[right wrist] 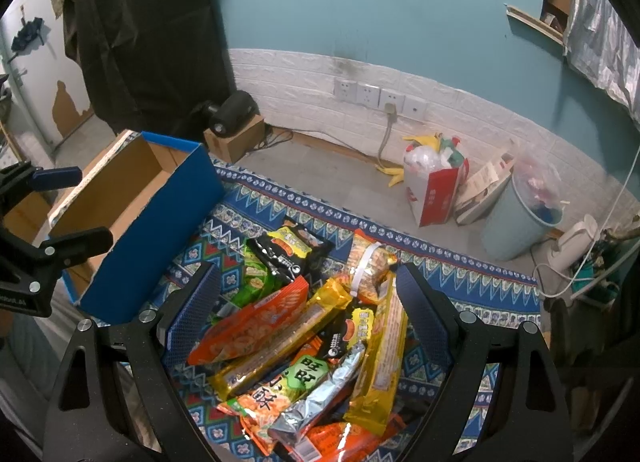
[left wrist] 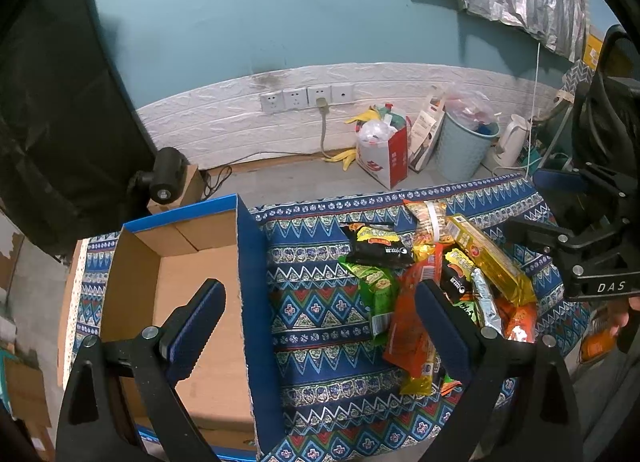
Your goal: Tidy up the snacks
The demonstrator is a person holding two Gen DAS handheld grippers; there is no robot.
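A pile of snack packets point(left wrist: 440, 274) lies on a patterned blue cloth point(left wrist: 320, 310); it also shows in the right wrist view point(right wrist: 312, 342). It holds orange, yellow, green, black and silver packets. An empty cardboard box with blue sides point(left wrist: 192, 302) stands left of the pile, also seen in the right wrist view point(right wrist: 132, 213). My left gripper point(left wrist: 320, 298) is open and empty, above the box's right wall and the cloth. My right gripper point(right wrist: 308, 282) is open and empty, hovering over the pile, and shows at the right of the left wrist view point(left wrist: 568, 221).
Beyond the cloth is a grey floor with a red-and-white bag of rubbish point(left wrist: 384, 149), a light blue bin point(left wrist: 464, 141) and a white kettle point(left wrist: 512, 137). A small black camera point(left wrist: 166, 177) sits on a cardboard block behind the box. A dark cloth hangs at left.
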